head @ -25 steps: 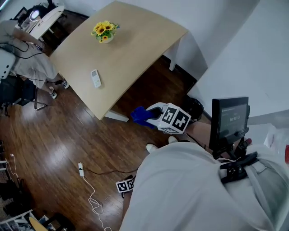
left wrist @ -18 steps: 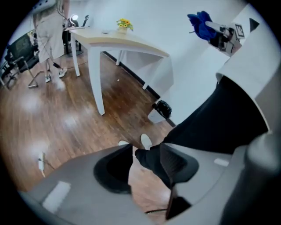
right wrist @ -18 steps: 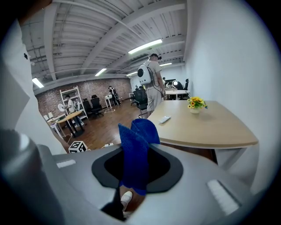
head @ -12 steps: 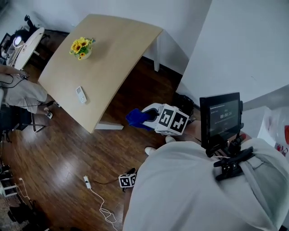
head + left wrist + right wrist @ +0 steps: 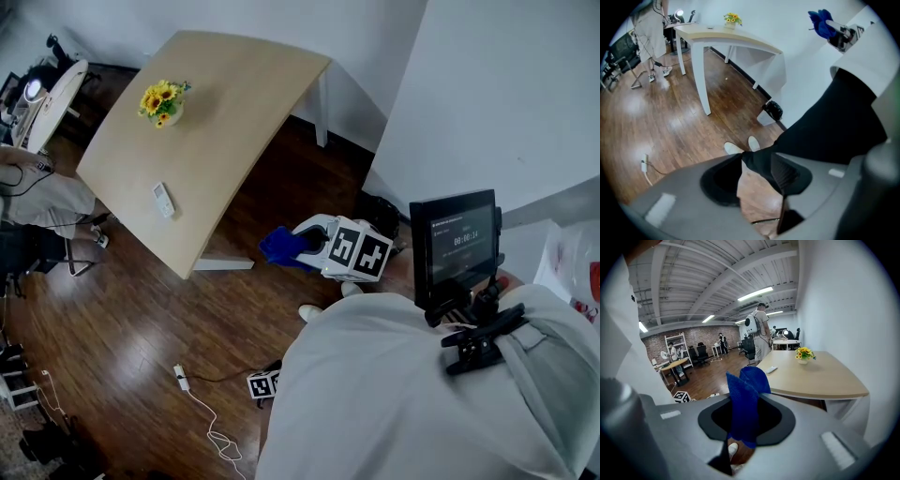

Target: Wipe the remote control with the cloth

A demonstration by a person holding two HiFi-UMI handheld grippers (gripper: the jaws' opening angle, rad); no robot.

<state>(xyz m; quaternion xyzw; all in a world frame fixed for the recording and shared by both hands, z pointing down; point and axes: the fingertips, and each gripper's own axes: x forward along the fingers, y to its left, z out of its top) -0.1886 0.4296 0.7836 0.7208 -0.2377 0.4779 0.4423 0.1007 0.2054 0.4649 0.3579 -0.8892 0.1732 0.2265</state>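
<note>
My left tongs (image 5: 750, 161) are pinched together, empty. My right tongs (image 5: 302, 246) clamp the blue cloth (image 5: 743, 399): soft, floppy. The remote control (image 5: 163, 199) lies well ahead on the surface (image 5: 234, 103), near its edge. It looks light and stiff and probably skids, so I'd pin its long sides.

R tongs (image 5: 304, 243) grip blue cloth (image 5: 278, 247) | remote (image 5: 163, 199) on table (image 5: 239, 108) nr flowers (image 5: 161, 100) | well apart

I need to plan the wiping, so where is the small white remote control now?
In the head view, the small white remote control lies on the light wooden table near its left edge, apart from the vase of yellow flowers.
</note>
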